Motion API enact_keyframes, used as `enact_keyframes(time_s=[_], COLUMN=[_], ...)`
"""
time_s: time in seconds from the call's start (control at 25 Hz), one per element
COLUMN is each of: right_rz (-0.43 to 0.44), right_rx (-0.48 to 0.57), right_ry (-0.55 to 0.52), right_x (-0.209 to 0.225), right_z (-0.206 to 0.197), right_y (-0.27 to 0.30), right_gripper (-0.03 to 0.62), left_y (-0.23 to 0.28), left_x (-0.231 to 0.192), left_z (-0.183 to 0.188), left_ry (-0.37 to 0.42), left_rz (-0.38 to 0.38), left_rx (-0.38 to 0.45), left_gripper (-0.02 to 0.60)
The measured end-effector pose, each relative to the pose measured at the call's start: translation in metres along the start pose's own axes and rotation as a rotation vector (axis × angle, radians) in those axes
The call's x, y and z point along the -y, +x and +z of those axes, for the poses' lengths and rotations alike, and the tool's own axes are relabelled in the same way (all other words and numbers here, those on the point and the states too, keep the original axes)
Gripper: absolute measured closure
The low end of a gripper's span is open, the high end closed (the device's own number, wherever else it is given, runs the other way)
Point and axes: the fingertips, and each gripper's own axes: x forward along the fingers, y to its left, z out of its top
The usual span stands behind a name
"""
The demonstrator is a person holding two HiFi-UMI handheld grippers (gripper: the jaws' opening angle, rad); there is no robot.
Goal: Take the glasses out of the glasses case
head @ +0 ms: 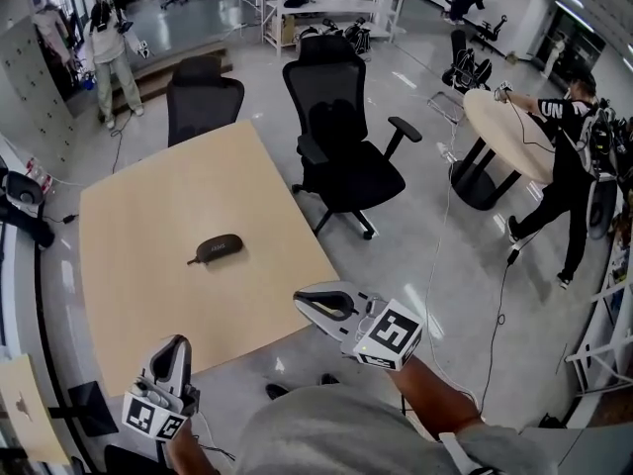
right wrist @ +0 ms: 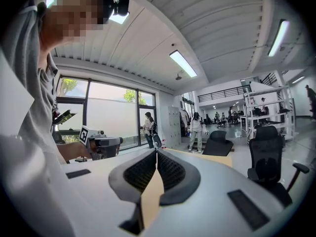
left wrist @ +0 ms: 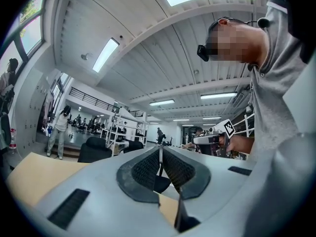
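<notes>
A dark closed glasses case [head: 218,248] lies flat near the middle of the light wooden table [head: 148,216]. My left gripper [head: 176,344] is held low off the table's near edge, jaws shut on nothing [left wrist: 159,149]. My right gripper [head: 309,300] hovers by the table's near right corner, jaws pressed together and empty [right wrist: 156,152]. Both are well short of the case. From the left gripper view the right gripper [left wrist: 212,138] shows in the person's hand; from the right gripper view the left gripper [right wrist: 98,142] shows likewise. No glasses are visible.
Two black office chairs [head: 341,137] [head: 203,97] stand at the table's far side. A round table [head: 509,132] with a person leaning over it is at the right. Another person [head: 111,52] stands far back left. Cables run over the floor.
</notes>
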Motion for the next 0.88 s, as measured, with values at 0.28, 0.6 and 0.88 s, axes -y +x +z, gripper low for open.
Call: enact_keyframes(time_s=[0.28, 0.6, 0.88], right_rz=[-0.034, -0.071, -0.066], right_rx=[-0.013, -0.013, -0.021], right_ry=[-0.012, -0.026, -0.016], right_x=[-0.009, -0.026, -0.023], right_z=[0.006, 0.008, 0.008], right_y=[0.035, 0.043, 0.072], right_gripper=[0.585, 0.585, 0.585], left_y=[-0.012, -0.034, -0.038], left_x=[-0.035, -0.043, -0.067], left_z=[0.002, 0.002, 0.006], left_ry=[-0.012, -0.009, -0.01], left_rz=[-0.04, -0.061, -0.043], left_rx=[0.012, 0.042, 0.052], left_gripper=[0.558, 0.558, 0.558])
